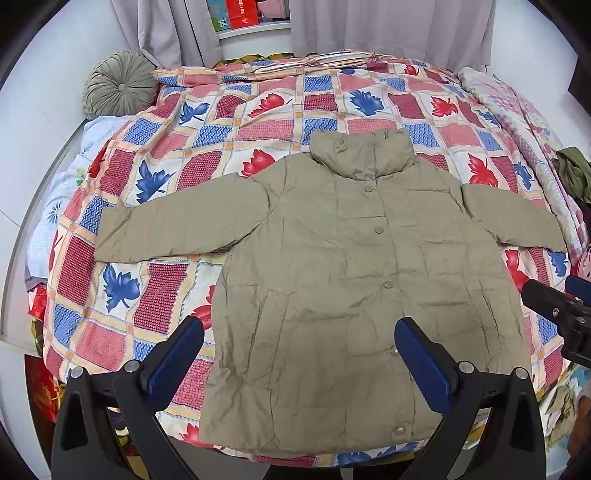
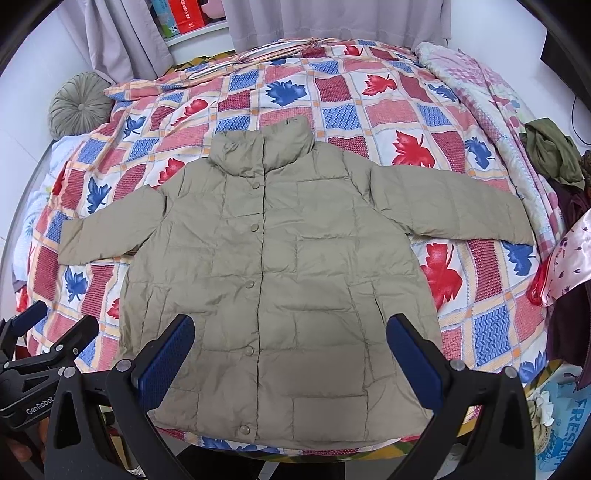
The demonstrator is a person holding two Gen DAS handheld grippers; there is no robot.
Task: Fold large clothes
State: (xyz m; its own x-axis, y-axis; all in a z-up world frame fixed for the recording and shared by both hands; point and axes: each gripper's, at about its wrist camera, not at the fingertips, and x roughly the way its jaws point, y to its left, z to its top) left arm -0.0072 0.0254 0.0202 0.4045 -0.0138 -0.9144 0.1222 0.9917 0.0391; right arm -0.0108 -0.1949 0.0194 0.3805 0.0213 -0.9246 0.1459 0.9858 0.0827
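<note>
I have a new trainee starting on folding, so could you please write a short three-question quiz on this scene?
1. True or false: the jacket lies spread flat with both sleeves out.
2. What is the left claw holding? A) a sleeve B) the hem C) nothing
3. Fill in: the right claw is ____ (open/shut).

Key: 1 true; 2 C; 3 open.

Bed (image 1: 258, 122) with leaf-patterned patchwork cover. Grey curtains (image 1: 388, 29) hang behind it. Round grey cushion (image 1: 118, 83) at far left corner. White shelf (image 1: 251, 31), apparently holding books.
</note>
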